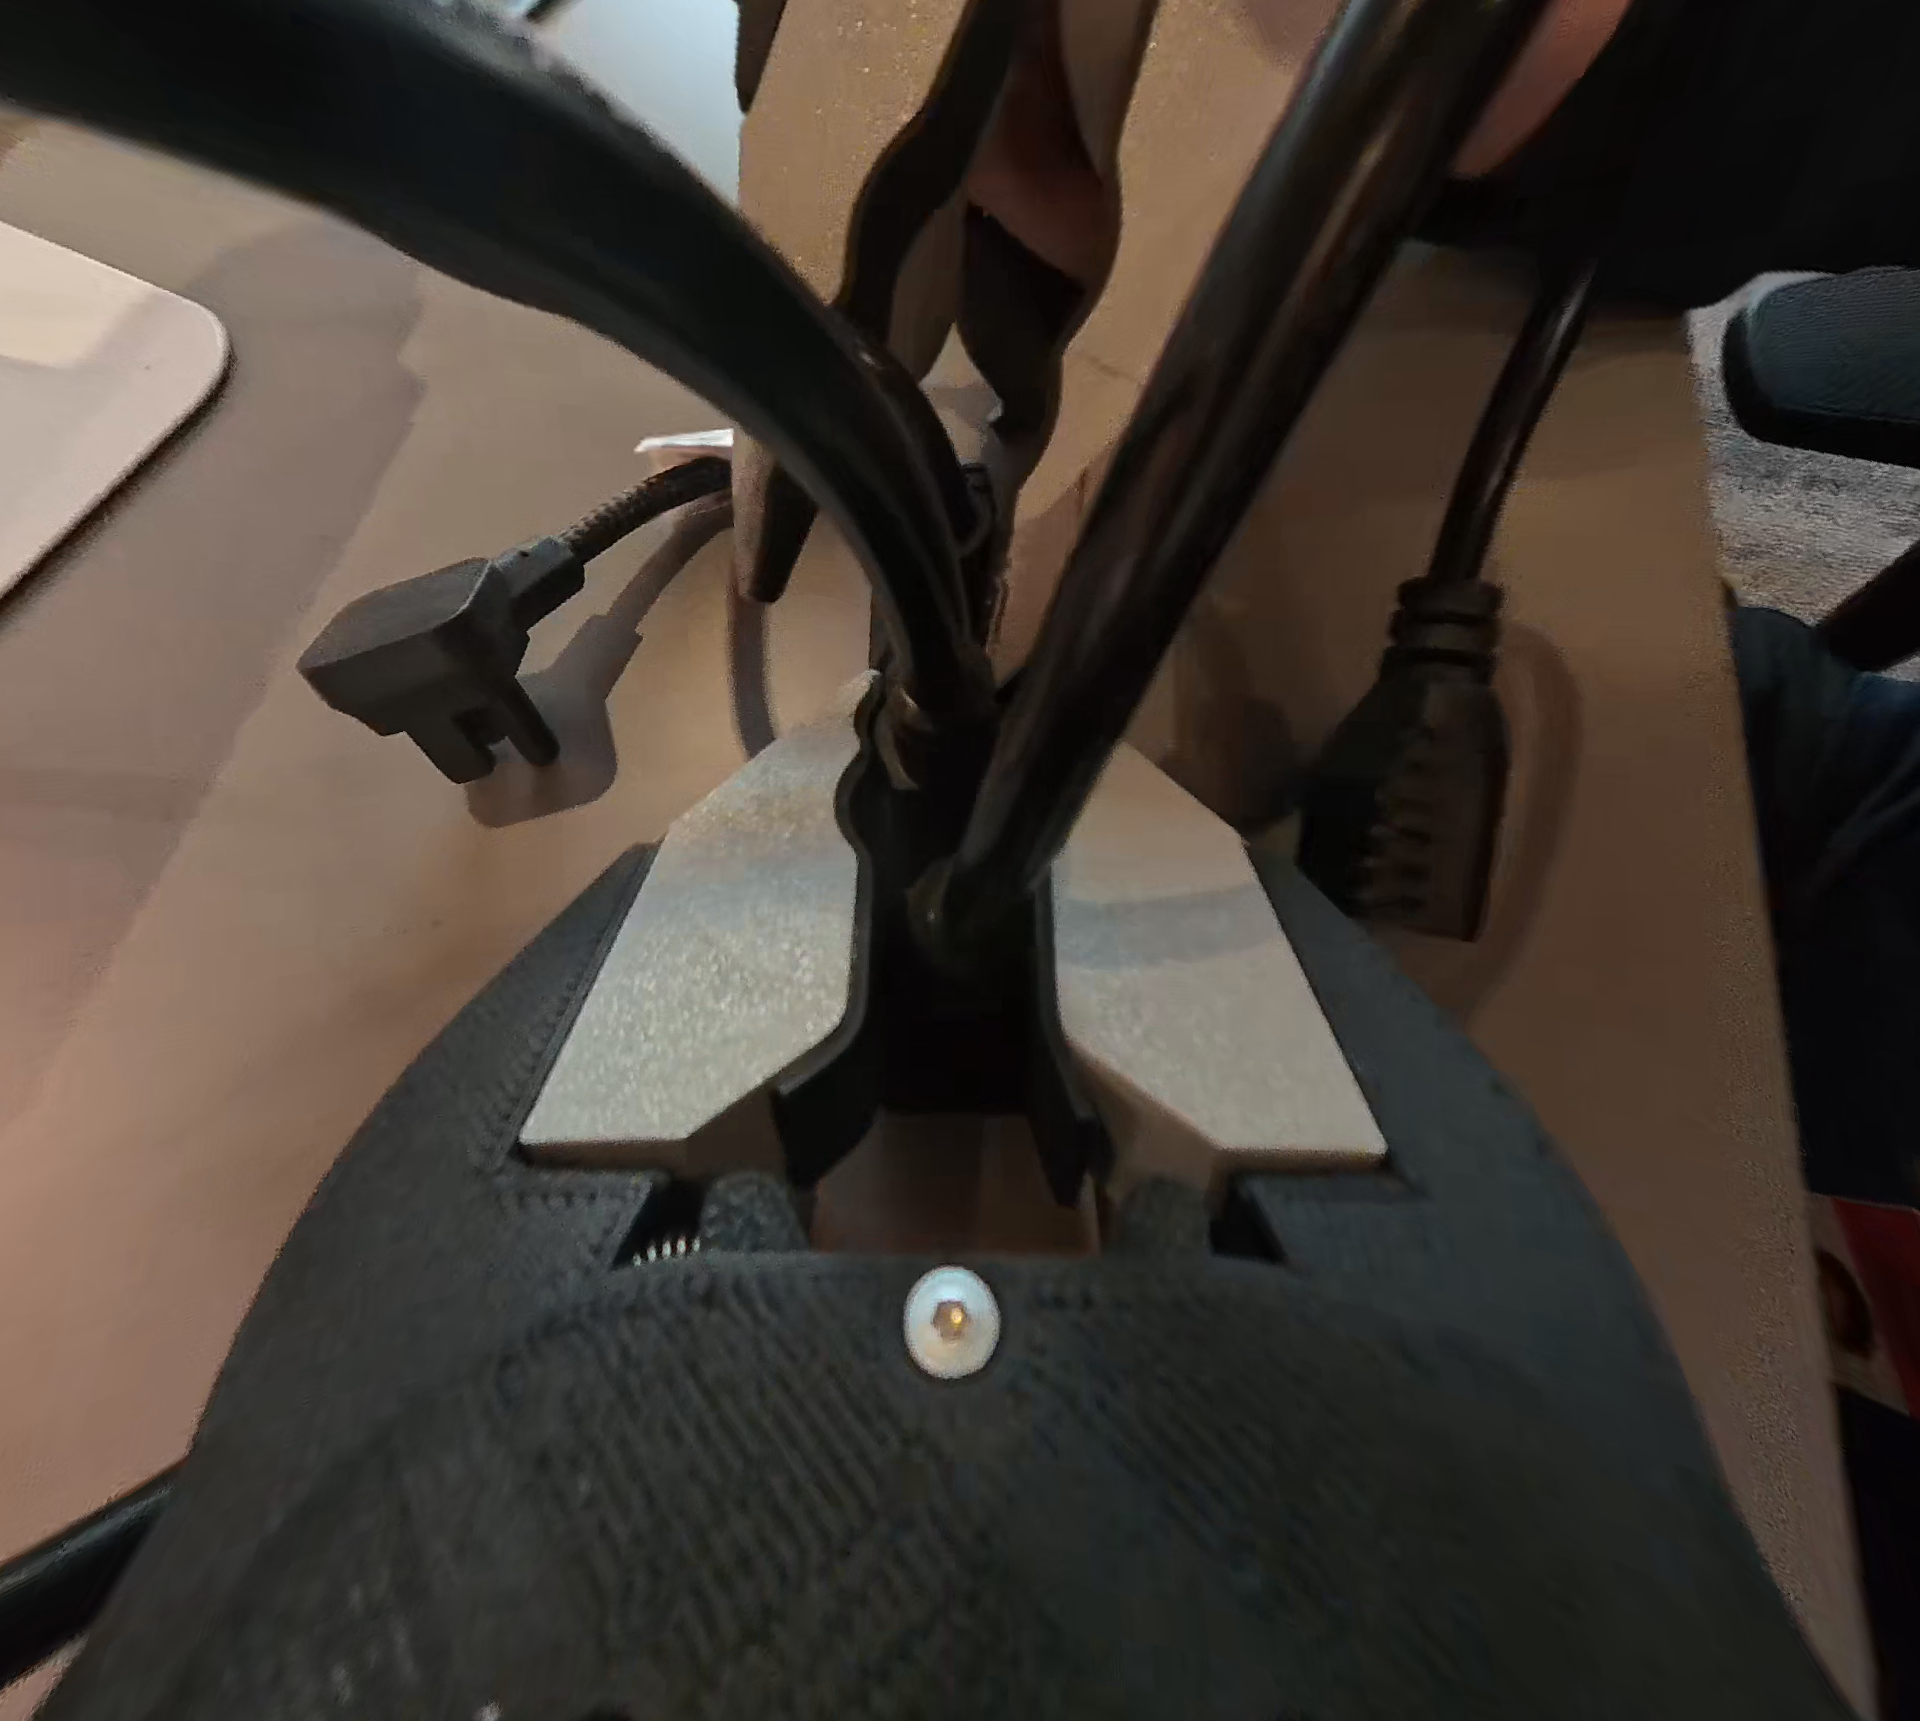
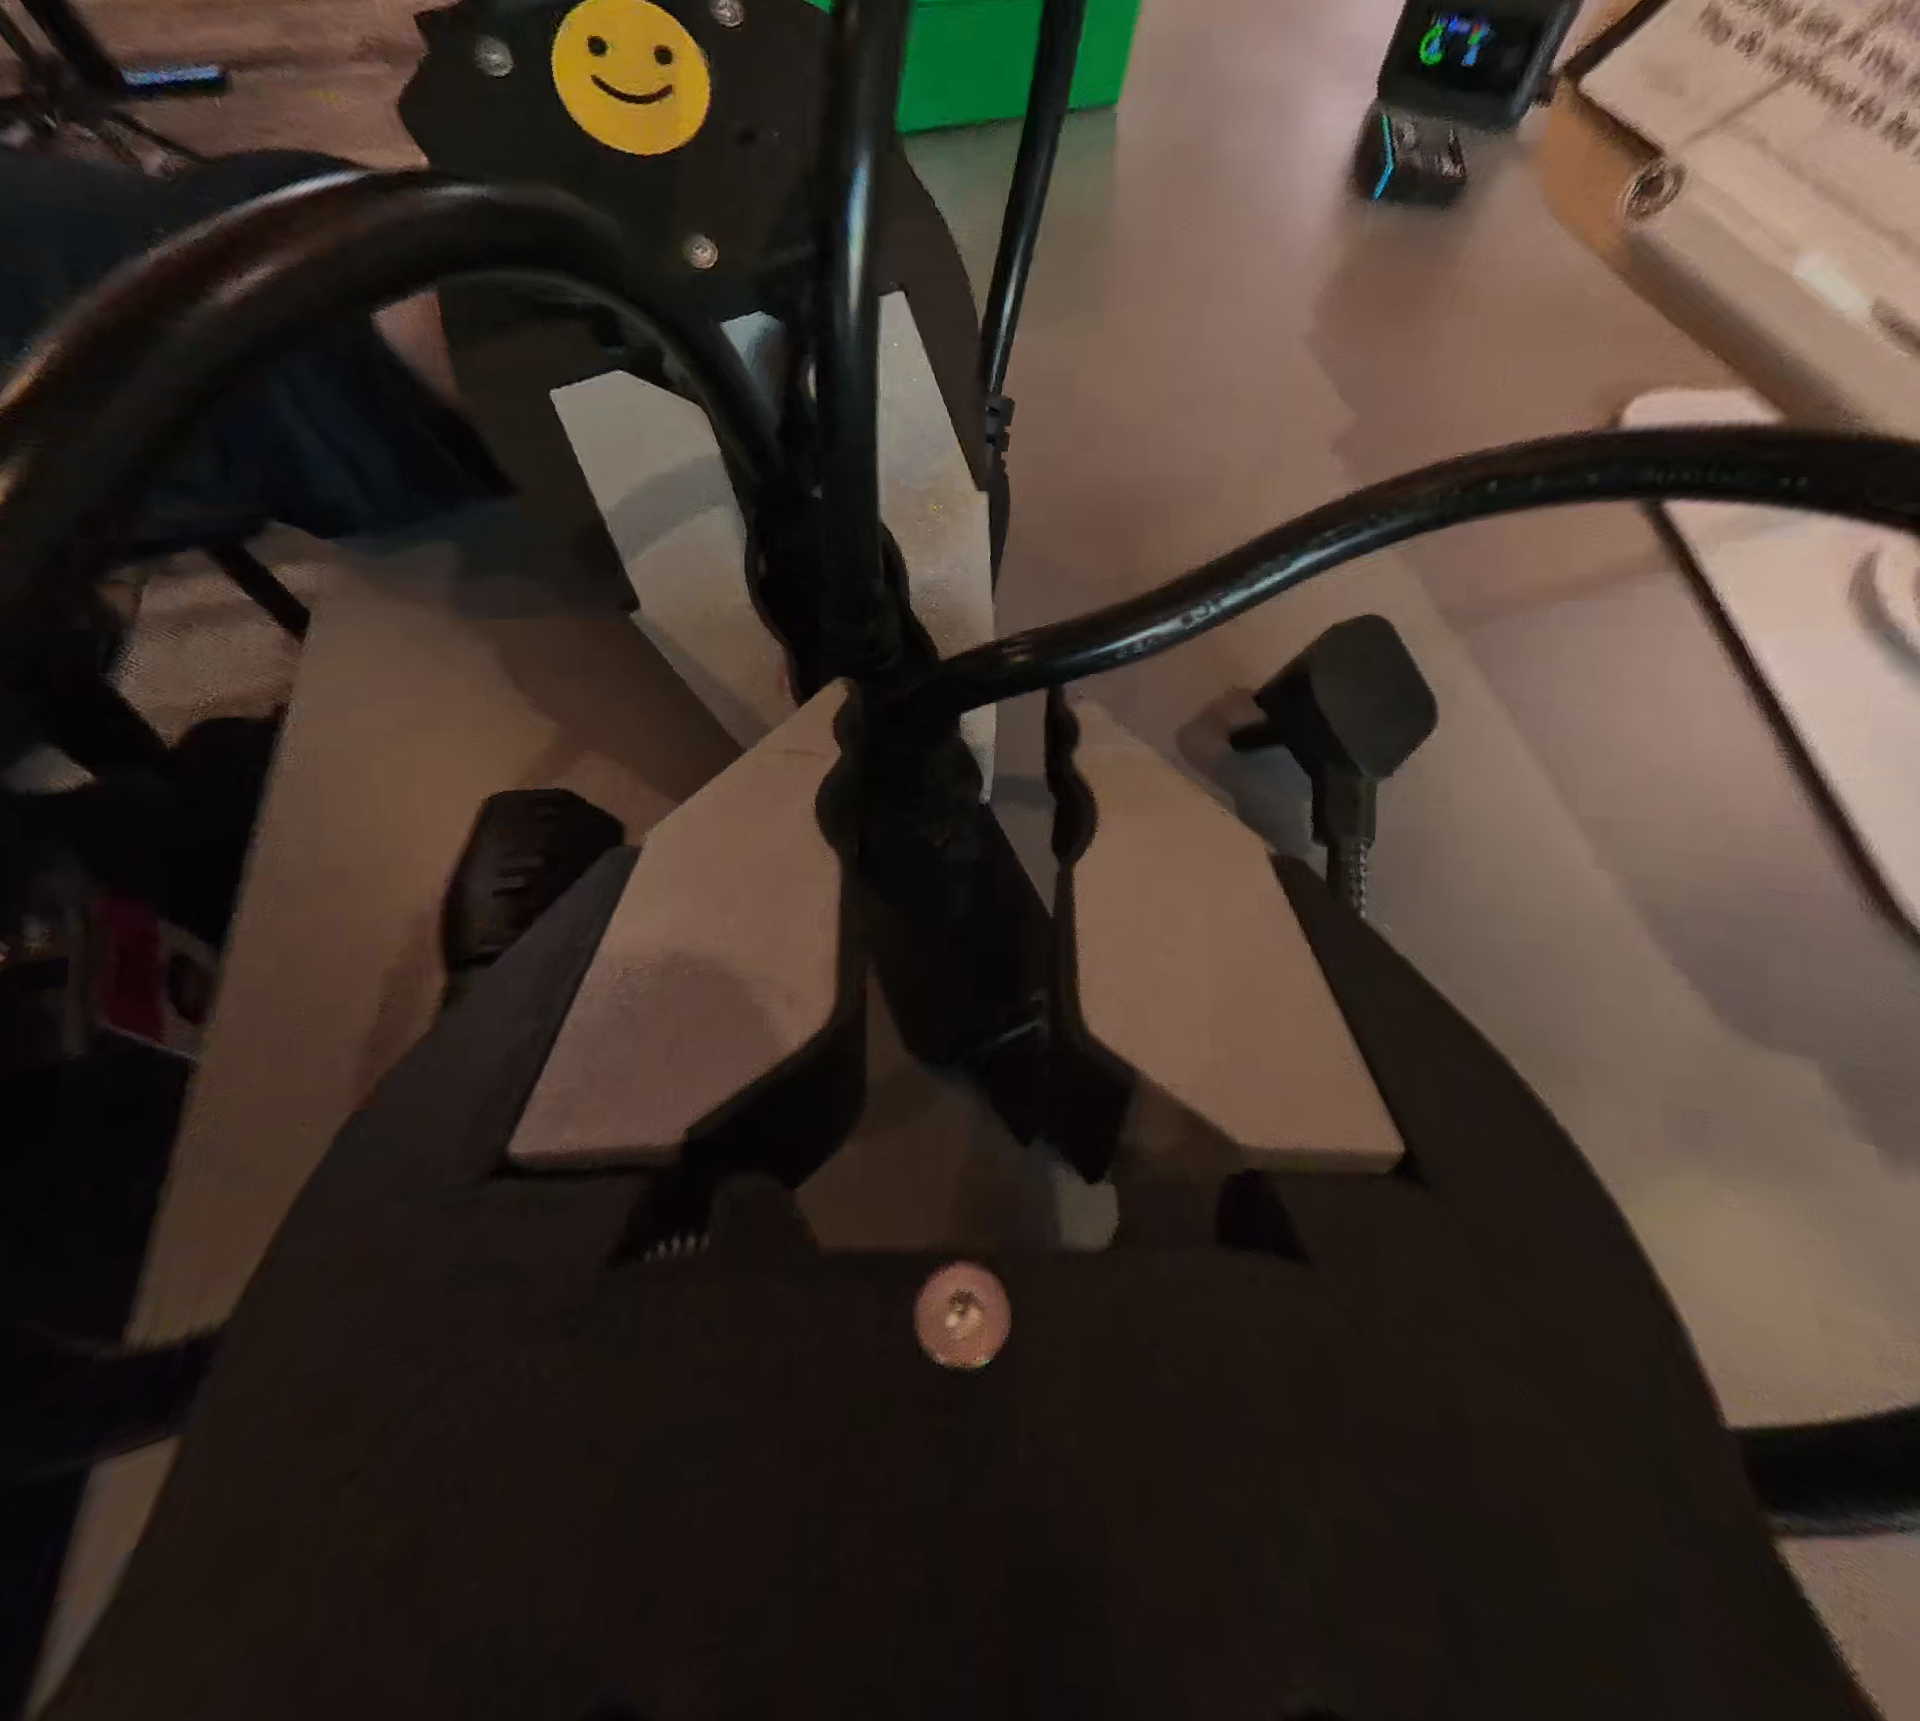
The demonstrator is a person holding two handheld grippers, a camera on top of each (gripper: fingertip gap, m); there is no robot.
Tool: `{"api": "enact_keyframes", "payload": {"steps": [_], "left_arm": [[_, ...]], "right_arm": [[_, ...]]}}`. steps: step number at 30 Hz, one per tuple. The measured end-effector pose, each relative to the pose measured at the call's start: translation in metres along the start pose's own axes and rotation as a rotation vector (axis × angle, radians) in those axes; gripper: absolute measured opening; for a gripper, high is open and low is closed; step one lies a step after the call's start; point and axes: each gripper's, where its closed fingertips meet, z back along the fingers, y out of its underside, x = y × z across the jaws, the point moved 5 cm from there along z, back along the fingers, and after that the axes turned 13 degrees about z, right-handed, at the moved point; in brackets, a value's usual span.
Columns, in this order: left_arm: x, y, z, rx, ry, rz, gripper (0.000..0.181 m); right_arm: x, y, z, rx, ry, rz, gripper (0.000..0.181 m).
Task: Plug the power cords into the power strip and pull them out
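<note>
Jaws: both grippers clamp one cord bundle | spare plug loose | power strip unseen

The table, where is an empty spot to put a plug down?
Bare table lies between the green box and the loose black plug. It is crowded in the middle, where both grippers, left and right, clamp tangled black cords.
</note>
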Motion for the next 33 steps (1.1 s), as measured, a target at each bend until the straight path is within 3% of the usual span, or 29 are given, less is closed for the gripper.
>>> {"api": "enact_keyframes", "payload": {"steps": [6, 11, 16, 20, 24, 30, 33], "left_arm": [[0.020, 0.000, 0.012, -0.009, 0.057, 0.072, 0.024], [0.026, -0.004, 0.022, -0.056, 0.204, 0.247, 0.023], [0.041, -0.014, 0.026, -0.038, 0.437, 0.443, 0.023], [0.047, -0.010, 0.033, -0.068, 0.622, 0.584, 0.023], [0.044, -0.006, 0.036, -0.065, 0.585, 0.505, 0.023], [0.041, -0.007, 0.031, -0.065, 0.545, 0.464, 0.022], [0.044, -0.008, 0.031, -0.079, 0.559, 0.492, 0.022]], "right_arm": [[-0.014, -0.003, -0.016, -0.139, -0.085, -0.034, 0.020], [-0.019, -0.014, 0.001, -0.218, -0.005, 0.004, 0.019], [-0.016, -0.014, 0.006, -0.230, -0.045, -0.013, 0.035], [-0.008, -0.002, 0.000, -0.136, -0.081, 0.049, 0.044], [0.006, 0.000, -0.007, -0.065, -0.092, 0.184, 0.043], [0.020, 0.027, -0.027, 0.190, -0.019, 0.406, 0.054], [0.018, 0.028, -0.028, 0.199, 0.011, 0.417, 0.052]]}}
